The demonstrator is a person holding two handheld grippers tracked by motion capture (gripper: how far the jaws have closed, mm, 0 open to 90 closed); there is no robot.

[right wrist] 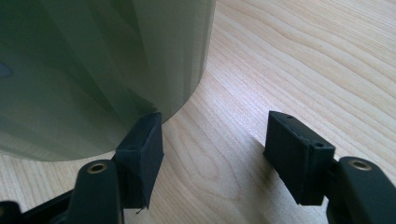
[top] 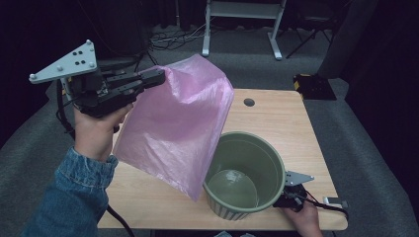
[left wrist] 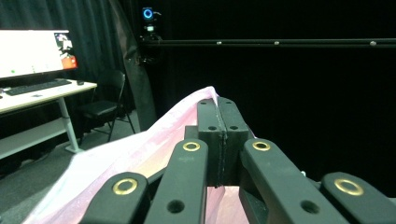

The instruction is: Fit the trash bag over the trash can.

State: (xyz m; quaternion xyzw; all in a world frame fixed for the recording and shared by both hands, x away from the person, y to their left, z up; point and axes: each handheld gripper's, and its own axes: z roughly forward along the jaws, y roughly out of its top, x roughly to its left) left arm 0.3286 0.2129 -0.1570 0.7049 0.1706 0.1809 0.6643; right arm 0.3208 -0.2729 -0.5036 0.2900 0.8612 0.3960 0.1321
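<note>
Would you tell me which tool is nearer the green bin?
Right. The right tool sits open beside the green bin; the left tool holds the pink bag up left.

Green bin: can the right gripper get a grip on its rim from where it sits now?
Probably not yet. The right gripper rests open and low on the table beside the green bin wall; one pad nearly touches it. The rim is above, so it must lift first.

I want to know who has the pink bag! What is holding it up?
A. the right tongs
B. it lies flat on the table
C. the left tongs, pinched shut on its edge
C: the left tongs are pinched shut on the pink bag, which hangs above the table.
</note>
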